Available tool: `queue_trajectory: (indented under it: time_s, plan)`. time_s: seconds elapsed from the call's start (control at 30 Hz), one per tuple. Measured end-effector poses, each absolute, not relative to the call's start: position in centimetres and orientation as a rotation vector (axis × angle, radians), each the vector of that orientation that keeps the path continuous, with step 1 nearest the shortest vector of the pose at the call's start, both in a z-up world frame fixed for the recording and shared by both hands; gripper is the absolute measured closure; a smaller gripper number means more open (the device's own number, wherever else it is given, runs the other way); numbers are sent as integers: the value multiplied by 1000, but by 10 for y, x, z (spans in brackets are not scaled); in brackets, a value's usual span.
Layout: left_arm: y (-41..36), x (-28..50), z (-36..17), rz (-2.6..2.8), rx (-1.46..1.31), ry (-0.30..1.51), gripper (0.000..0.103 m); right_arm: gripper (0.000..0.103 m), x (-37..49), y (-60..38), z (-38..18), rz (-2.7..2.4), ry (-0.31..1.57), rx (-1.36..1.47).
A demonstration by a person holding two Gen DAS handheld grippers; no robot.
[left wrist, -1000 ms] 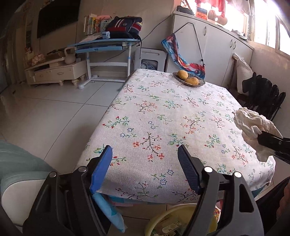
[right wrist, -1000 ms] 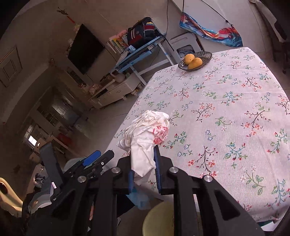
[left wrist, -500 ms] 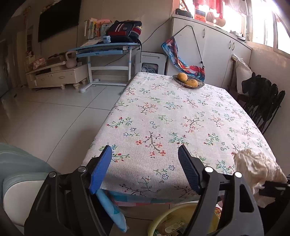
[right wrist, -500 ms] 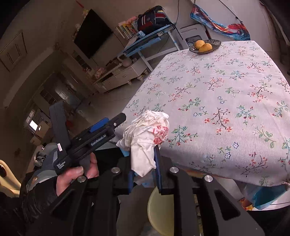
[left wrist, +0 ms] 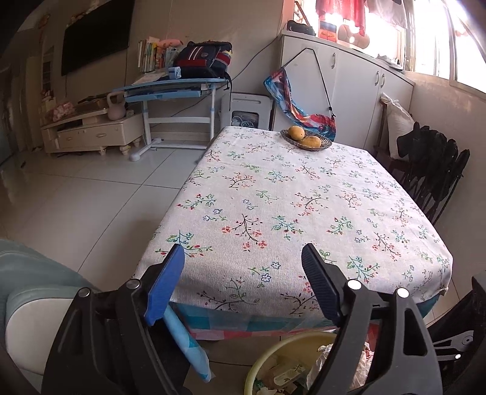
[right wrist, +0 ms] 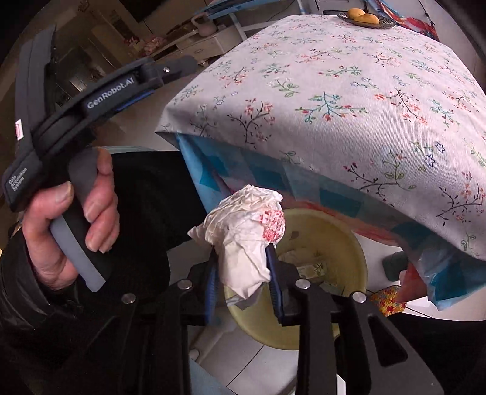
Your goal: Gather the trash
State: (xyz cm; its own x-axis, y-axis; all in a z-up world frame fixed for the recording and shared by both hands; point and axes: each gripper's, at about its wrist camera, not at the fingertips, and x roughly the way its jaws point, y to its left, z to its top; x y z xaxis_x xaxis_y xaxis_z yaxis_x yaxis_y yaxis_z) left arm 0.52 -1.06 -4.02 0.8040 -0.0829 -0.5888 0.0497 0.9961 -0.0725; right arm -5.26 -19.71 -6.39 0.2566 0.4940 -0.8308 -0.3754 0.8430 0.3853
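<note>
In the right wrist view, a hand (right wrist: 73, 221) at left of frame grips the grey handle of the left gripper (right wrist: 170, 71), whose arm reaches toward the upper middle. At centre, a crumpled white tissue (right wrist: 246, 234) with a red-printed patch sits between the blue pads of the right gripper (right wrist: 243, 273), directly above a yellow bin (right wrist: 349, 243) on the tiled floor. The right jaws are opening; the pads appear to touch the tissue's sides still, though the view is too tight to be sure how firmly. Scraps already lie in the bin. Filling the upper right is a table (right wrist: 349, 91) under a floral cloth, with a blue checked layer hanging beneath its near edge and a fruit dish (right wrist: 366, 18) at the top of frame.

In the left wrist view, a pale green cushion (left wrist: 33, 291) shows at lower left and a blue desk (left wrist: 170, 89) with a bag on it at upper left. The left gripper (left wrist: 243, 279) sits low in frame, its jaws wide, opening further, and holding nothing; the blue pad is at left, the black pad at right. Behind them the table (left wrist: 303, 197) runs back to the fruit dish (left wrist: 306, 140). The bin (left wrist: 273, 355) peeks out at bottom centre, partly hidden by the right finger. White cupboards (left wrist: 343, 88) stand at upper right.
</note>
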Motion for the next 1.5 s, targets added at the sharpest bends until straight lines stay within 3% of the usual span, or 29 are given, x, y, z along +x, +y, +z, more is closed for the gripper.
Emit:
queue_trajectory:
  time_s: [0.2,0.33,0.77,1.07,1.5]
  plan:
    - [-14,-7,-34,-79,-37,615,22,62,-56,-201,-67,550,1169,123]
    - [-19,-16,-30,-82,-21,608,19,48,-60,-213,-58,503,1109,152]
    - [-44,-58,4,-93,62,538,11,13,-85,-259,8,92,630,177]
    - [-44,-77,28,-63,45,515,8,11,-98,-271,26,5,479,142]
    - [-56,-92,51,-72,60,485,7,9,-107,-281,36,-22,406,159]
